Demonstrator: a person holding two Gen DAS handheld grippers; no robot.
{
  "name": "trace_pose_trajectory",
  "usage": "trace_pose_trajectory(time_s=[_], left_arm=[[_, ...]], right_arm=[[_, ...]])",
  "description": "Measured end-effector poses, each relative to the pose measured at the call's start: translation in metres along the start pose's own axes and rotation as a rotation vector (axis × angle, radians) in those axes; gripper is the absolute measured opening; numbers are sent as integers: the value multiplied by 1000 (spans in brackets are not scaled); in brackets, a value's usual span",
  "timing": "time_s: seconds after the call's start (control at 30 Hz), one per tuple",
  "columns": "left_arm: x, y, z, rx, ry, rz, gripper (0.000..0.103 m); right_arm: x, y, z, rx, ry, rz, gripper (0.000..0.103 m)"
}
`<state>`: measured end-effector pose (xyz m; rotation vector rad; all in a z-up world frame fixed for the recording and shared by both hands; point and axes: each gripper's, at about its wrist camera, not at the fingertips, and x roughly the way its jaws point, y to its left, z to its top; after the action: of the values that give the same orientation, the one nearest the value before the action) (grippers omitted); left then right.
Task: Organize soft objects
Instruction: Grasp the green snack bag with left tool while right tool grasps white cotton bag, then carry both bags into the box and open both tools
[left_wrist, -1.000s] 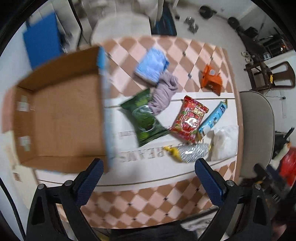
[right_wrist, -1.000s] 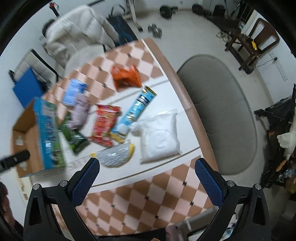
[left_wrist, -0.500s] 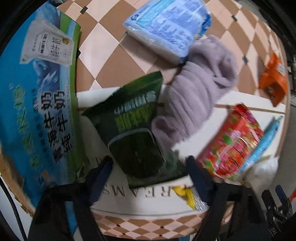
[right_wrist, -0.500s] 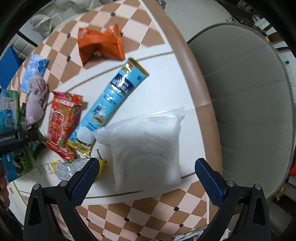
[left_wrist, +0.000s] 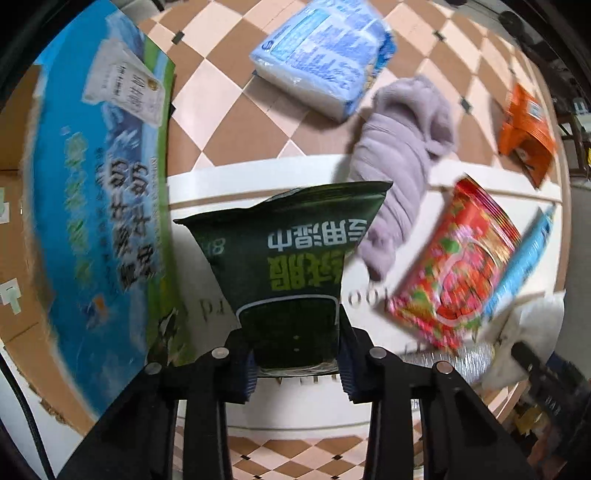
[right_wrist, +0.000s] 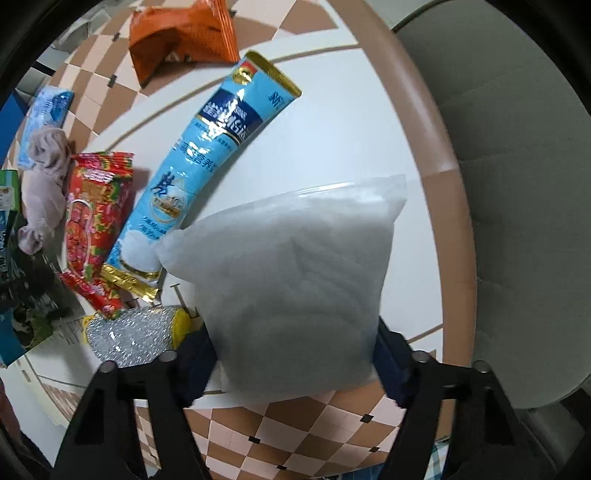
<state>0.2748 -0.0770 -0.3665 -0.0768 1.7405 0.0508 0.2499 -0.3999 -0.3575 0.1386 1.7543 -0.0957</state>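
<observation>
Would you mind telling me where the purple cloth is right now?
In the left wrist view the purple cloth lies right of centre on the table, between the blue-white pack and the red packet, beside the green pouch.

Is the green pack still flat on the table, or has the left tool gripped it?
Gripped: the left tool is shut on the green pack, its lower end pinched between the pads. Whether it is off the table, cannot tell.

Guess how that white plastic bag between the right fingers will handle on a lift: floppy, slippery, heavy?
The white bag bulges like a pillow with soft-looking fill, so it will probably squash and sag rather than stay stiff. Its film looks smooth, so it may slip between the right gripper fingers, which have just been closing around its lower end. Puffy shape suggests it is light for its size.
</observation>
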Motion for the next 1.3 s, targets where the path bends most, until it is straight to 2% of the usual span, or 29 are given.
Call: trace_pose_trajectory(time_s=[0.1, 0.2, 0.3, 0.33, 0.37, 0.43, 0.47, 0.53, 0.63, 0.73, 0.8, 0.9, 1.0, 1.17, 1.3], left_arm=[[-29, -4, -26, 40, -52, -20, 31], [-62, -2, -48, 68, -102, -61, 31], [-113, 10, -69, 85, -183, -109, 31], [-135, 16, -62, 85, -198, -120, 31], [-155, 27, -70, 76, -228, -129, 31], [-185, 42, -48, 68, -257, -147, 32], [-199, 57, -48, 61, -278, -151, 31], [-220, 86, -49, 51, -321, -132, 32], [-232, 126, -40, 26, -340, -113, 32], [-233, 173, -17, -5, -325, -84, 32], [-218, 202, -1, -26, -295, -81, 32], [-187, 241, 29, -38, -230, -104, 32], [-167, 263, 52, -34, -168, -132, 32], [-120, 279, 90, -1, -63, -170, 32], [-96, 285, 105, 22, -9, -184, 32]], right_arm=[[-19, -4, -13, 13, -9, 33, 69], [-53, 2, -30, -9, -55, 73, 69], [-94, 19, -49, -61, -119, 120, 69], [-109, 28, -54, -84, -140, 133, 69], [-127, 43, -55, -112, -161, 146, 69], [-163, 77, -61, -164, -201, 194, 69], [-176, 94, -67, -194, -218, 217, 69], [-203, 139, -79, -258, -247, 277, 69], [-221, 200, -80, -320, -259, 335, 69], [-221, 266, -73, -348, -256, 347, 69], [-209, 311, -64, -351, -239, 340, 69], [-185, 362, -48, -348, -205, 319, 69], [-153, 402, -28, -332, -166, 285, 69], [-105, 443, -1, -308, -112, 231, 69], [-77, 459, 15, -304, -94, 192, 69]])
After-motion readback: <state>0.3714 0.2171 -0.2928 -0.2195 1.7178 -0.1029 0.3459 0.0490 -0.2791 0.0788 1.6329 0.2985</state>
